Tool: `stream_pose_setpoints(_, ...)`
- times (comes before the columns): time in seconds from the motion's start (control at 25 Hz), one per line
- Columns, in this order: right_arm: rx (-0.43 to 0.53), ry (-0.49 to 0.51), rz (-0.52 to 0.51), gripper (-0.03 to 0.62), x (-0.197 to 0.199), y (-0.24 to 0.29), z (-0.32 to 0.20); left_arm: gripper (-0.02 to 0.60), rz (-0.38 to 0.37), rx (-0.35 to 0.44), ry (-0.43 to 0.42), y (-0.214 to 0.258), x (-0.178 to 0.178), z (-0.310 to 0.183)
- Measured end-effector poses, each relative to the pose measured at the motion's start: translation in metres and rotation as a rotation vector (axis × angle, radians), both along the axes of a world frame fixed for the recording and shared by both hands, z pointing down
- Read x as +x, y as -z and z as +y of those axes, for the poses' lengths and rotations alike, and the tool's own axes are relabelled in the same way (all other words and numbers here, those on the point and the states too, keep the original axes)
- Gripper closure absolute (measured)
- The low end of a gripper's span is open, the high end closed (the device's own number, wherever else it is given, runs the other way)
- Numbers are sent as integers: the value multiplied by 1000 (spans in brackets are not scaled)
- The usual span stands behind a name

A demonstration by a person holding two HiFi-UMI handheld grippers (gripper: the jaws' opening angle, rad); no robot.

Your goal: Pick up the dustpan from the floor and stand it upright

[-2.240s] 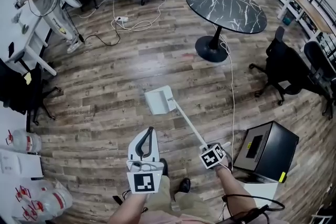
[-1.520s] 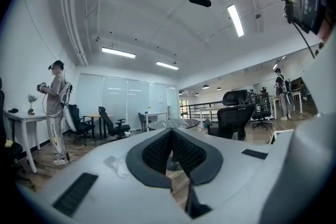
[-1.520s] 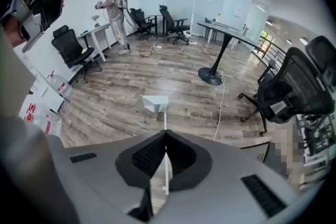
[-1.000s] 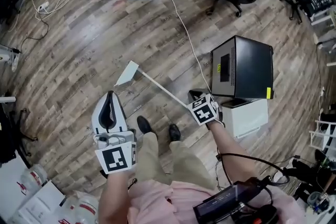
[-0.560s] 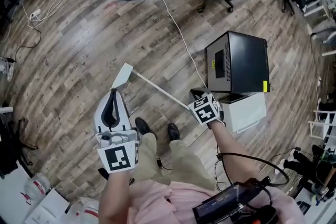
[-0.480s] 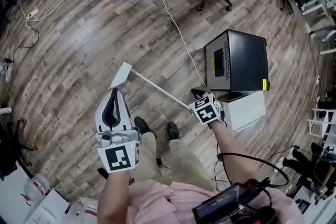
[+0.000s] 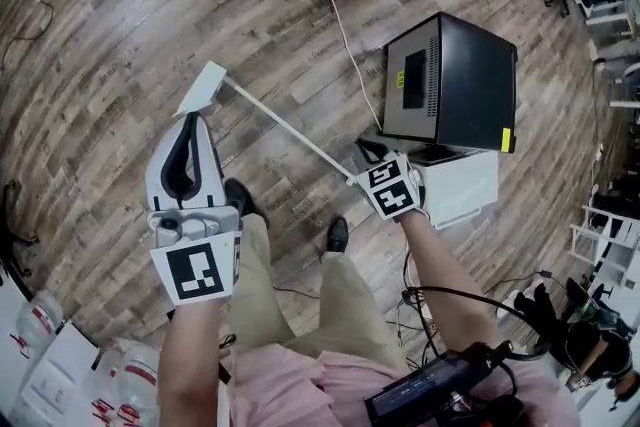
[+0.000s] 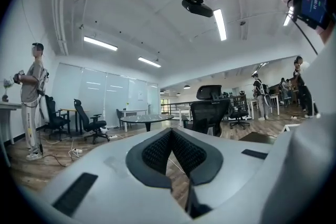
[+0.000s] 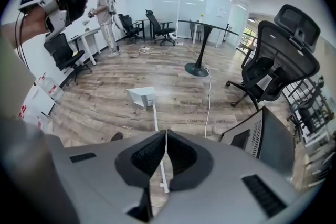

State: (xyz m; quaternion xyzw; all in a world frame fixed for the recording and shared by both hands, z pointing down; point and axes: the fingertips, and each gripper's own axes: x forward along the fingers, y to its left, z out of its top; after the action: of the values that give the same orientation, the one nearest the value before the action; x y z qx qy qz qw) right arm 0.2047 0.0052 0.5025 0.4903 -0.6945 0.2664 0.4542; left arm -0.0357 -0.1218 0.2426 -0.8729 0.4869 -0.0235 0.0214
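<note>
Right gripper: clamped on the thin handle of the dustpan, pan end down by the floor. Left gripper: jaws together, empty. Advised: firm grip, handle swung slowly to vertical above the pan.

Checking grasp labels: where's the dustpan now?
Head view, centre-left: the dustpan has its pan by the left gripper, its handle clamped in the right gripper.

I look down at a wooden floor. My right tongs meet the end of a white dustpan's long thin handle. Its pan sits just beyond my left tongs. A black box stands nearby.
</note>
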Motion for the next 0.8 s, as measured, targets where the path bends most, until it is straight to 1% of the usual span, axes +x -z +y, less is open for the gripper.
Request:
stream_pose_setpoints(0.2,-17,85,-12,582,18,-67,37,572,-16,-23,63,-53,19,33)
stream_pose_setpoints(0.44,-36,166,-41,576,27,-158,86,572,-49,-73,106,-143,37,81)
stream_pose_setpoints(0.68,-42,211,-52,565,36,-243,117,572,-73,-120,117,-229,52,115)
stream_pose_setpoints(0.8,-42,232,-51,557,37,-276,129,572,-86,-146,125,-260,53,127)
